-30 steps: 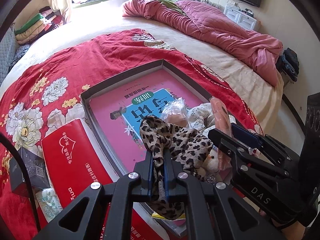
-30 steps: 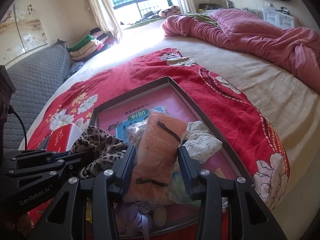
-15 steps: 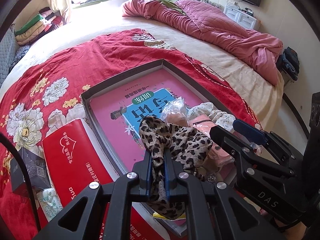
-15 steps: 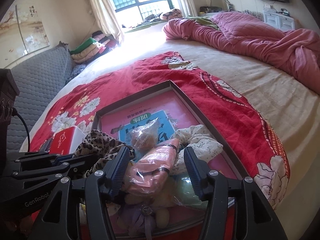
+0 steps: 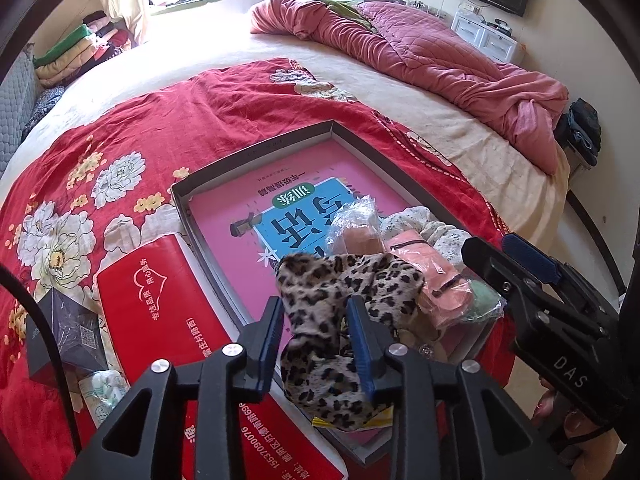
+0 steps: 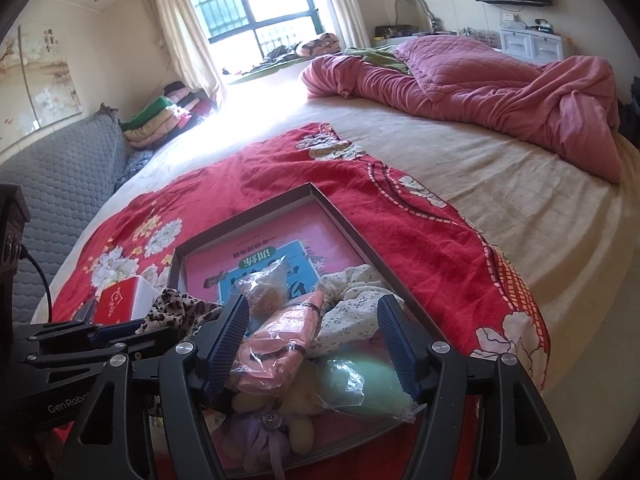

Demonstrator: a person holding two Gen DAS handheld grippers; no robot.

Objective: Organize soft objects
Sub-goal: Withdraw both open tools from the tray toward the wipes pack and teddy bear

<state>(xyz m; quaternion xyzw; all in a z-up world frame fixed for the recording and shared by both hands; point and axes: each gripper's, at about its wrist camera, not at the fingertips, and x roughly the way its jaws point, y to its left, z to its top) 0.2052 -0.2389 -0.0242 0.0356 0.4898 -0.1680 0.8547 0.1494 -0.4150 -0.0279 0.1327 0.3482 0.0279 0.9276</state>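
Observation:
A shallow grey tray (image 5: 256, 148) with a pink book in it lies on the red floral blanket. Soft things are piled at its near end: a leopard-print cloth (image 5: 332, 300), a pink packet (image 6: 280, 336), a white floral scrunchie (image 6: 352, 300) and a clear bag (image 6: 264, 288). My left gripper (image 5: 316, 336) is opening. The leopard cloth lies slack between its pads, draped over the tray's near rim. My right gripper (image 6: 312, 332) is also opening, wide above the pink packet, which rests on the pile untouched.
A red box (image 5: 160, 292) and a dark box (image 5: 68, 328) sit left of the tray. A green bagged item (image 6: 360, 380) and a purple plush flower (image 6: 260, 432) fill the tray's near corner. A pink quilt (image 5: 440, 52) is heaped far right, near the bed's edge.
The left jaws have parted and let go of the leopard cloth. The right jaws have widened, and the pink packet has dropped from between them onto the pile in the tray.

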